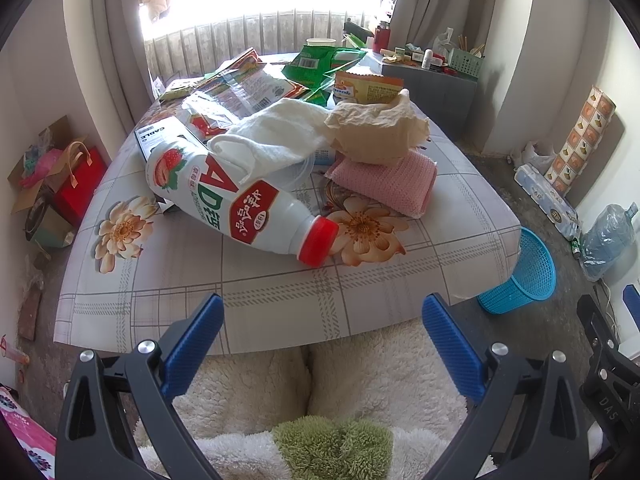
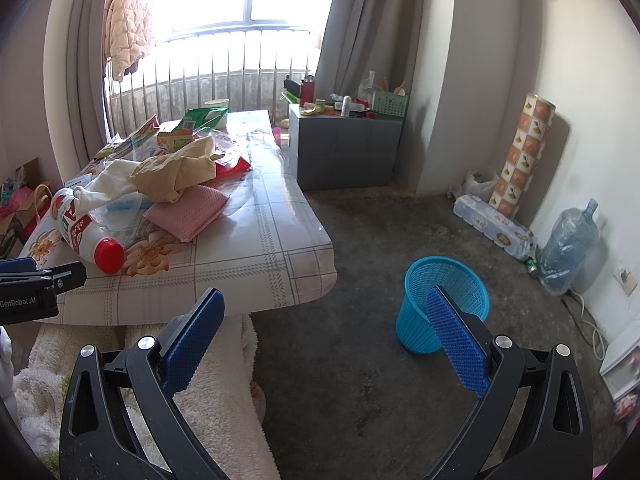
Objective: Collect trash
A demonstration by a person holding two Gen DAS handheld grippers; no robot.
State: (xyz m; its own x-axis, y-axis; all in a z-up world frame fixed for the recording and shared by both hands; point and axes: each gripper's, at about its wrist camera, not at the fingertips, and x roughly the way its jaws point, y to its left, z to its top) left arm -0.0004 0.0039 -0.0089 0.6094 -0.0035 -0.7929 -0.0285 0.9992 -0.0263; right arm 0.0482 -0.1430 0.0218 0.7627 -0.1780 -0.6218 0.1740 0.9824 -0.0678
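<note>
None binned | blue mesh wastebasket (image 2: pixel 442 304) looks empty, on floor beside table (image 1: pixel 280 300) | strawberry milk bottle (image 1: pixel 236 204), crumpled brown paper (image 1: pixel 376 128), wrappers (image 1: pixel 248 88) all on table | left gripper (image 1: pixel 322 312), right gripper (image 2: pixel 326 308) both spread wide, holding nothing

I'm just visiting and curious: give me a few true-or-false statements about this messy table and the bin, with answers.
1. The white plastic bottle with a red cap lies on its side on the floral-patterned table. True.
2. The blue plastic mesh wastebasket stands on the table. False: it stands on the floor beside the table.
3. The crumpled brown paper bag rests partly on the folded pink cloth. True.
4. The left hand-held gripper is clamped on the bottle. False: its jaws are open and hold nothing.
5. The right hand-held gripper is open and empty. True.
</note>
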